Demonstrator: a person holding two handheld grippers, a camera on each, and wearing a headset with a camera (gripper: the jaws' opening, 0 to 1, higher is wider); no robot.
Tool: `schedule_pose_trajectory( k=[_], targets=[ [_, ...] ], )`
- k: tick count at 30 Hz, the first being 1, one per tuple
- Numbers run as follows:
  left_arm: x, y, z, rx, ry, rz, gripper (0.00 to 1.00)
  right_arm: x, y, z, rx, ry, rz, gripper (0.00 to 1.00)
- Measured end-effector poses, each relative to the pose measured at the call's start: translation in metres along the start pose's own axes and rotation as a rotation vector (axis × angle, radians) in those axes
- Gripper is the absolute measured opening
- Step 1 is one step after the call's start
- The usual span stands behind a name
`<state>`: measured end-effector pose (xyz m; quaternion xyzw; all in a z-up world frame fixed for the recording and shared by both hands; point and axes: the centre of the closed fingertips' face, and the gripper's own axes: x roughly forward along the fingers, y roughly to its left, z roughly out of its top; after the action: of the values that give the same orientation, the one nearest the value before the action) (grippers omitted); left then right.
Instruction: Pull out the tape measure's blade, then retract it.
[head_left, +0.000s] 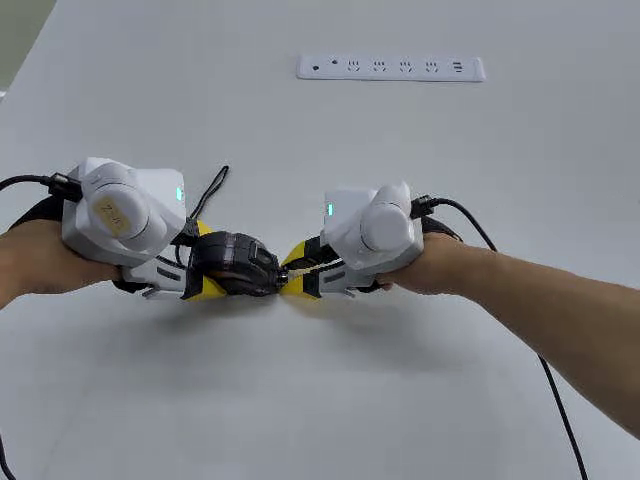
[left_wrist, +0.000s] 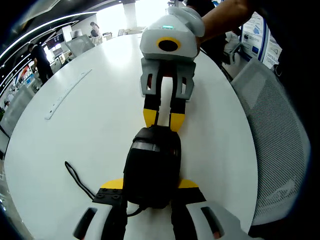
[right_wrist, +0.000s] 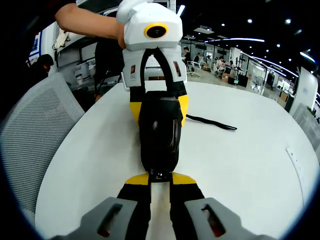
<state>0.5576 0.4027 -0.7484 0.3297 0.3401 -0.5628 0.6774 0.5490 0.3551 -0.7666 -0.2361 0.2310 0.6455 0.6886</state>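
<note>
- Head view: the left tool (head_left: 205, 262), held in the person's left hand (head_left: 40, 258), grips the black tape measure (head_left: 235, 264) by its case, one yellow-tipped jaw on each side.
- The right tool (head_left: 298, 270), in the right hand (head_left: 432, 266), faces it with its jaws pinched together at the case's mouth. A short pale stretch of blade (head_left: 314, 268) runs in between them.
- The two tools meet nose to nose low over the white tabletop (head_left: 330, 390). A black wrist strap (head_left: 212, 190) trails from the case behind the left tool, and a white power strip (head_left: 390, 68) lies well beyond both.
- Left gripper view: the left tool's jaws clasp the tape measure (left_wrist: 152, 167) between their yellow tips. The right tool (left_wrist: 162, 117) touches the far end of the case straight ahead, and the strap (left_wrist: 75, 176) lies beside the left jaw.
- Right gripper view: the right tool's jaws are closed at their yellow tips, right against the near end of the tape measure (right_wrist: 160, 131). The left tool (right_wrist: 159, 111) holds the case's far half. A mesh chair (right_wrist: 30, 140) stands off the tabletop's edge.
</note>
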Motion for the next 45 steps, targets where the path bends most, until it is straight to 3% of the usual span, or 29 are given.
schedule_pose_trajectory(
  k=[18, 45],
  targets=[
    [-0.001, 0.001, -0.001, -0.023, -0.008, 0.000, 0.30, -0.005, -0.002, 0.001, -0.041, 0.007, 0.006, 0.11],
    [-0.001, 0.000, -0.001, -0.031, -0.005, -0.006, 0.30, -0.018, -0.001, -0.009, -0.039, 0.025, 0.018, 0.11]
  ],
)
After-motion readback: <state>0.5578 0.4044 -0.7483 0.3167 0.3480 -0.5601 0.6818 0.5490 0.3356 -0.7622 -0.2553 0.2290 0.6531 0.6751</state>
